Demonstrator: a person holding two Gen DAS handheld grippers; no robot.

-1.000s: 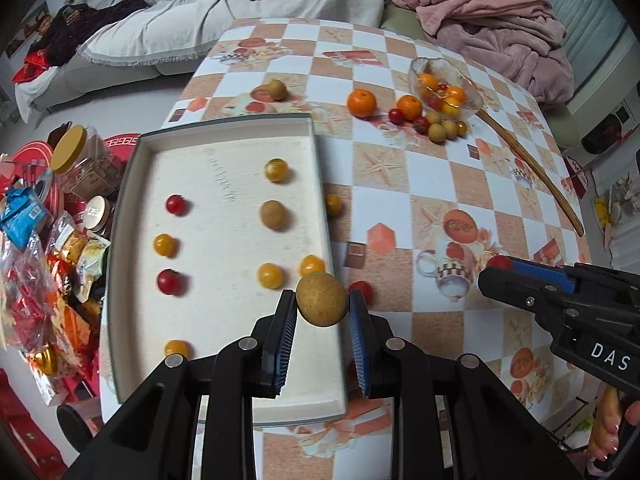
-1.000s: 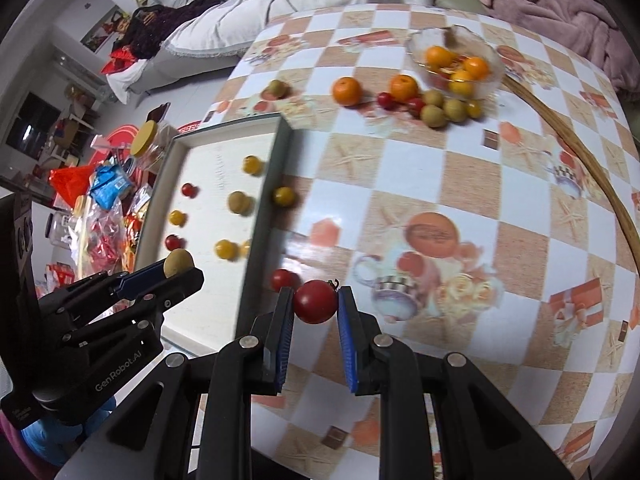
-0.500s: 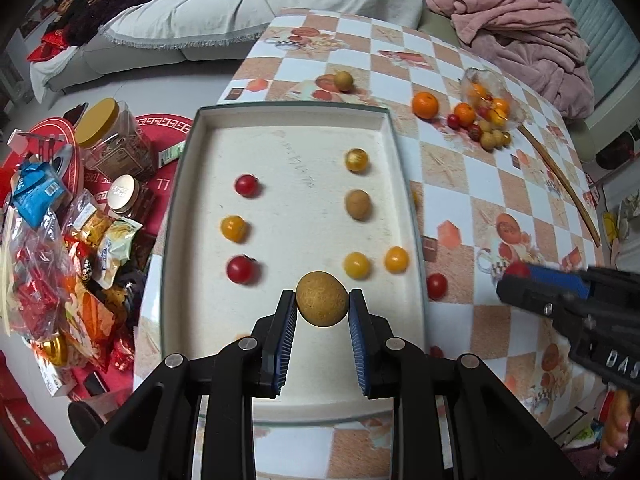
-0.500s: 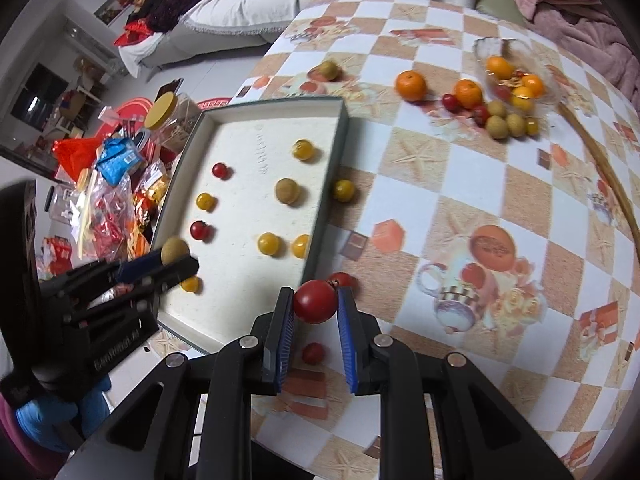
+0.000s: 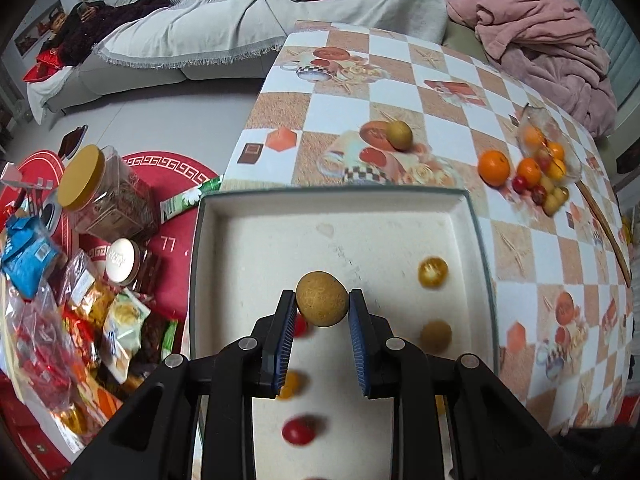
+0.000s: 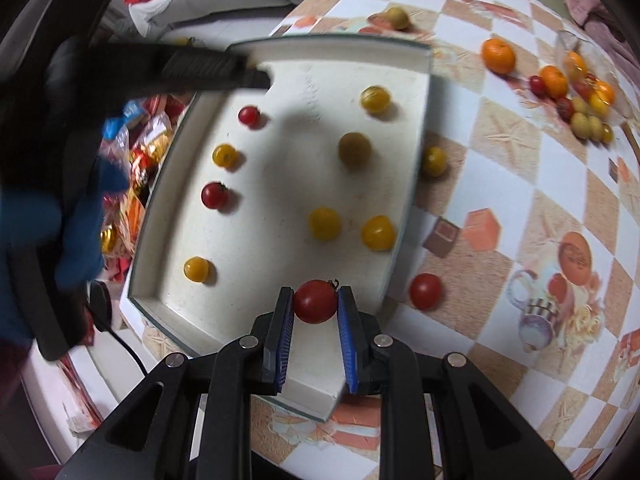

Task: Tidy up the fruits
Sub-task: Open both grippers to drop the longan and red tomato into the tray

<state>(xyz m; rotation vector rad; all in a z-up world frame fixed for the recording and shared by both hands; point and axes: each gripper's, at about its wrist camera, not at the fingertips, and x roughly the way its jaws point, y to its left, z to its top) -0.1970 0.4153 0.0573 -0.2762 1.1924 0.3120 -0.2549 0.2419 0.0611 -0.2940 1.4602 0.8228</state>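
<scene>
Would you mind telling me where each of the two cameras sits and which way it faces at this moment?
Left wrist: on the left gripper, looking steeply down over the white tray; its fingers hold a tan round fruit.
Right wrist: on the right gripper, looking down at the tray's near corner; its fingers hold a red tomato, and the left gripper crosses top left.
Shared: tray, checkered tablecloth, glass bowl of fruit.

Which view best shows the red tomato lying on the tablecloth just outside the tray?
The right wrist view: the red tomato lies sharp and unobstructed on the tablecloth beside the tray. The left wrist view does not show it.
</scene>
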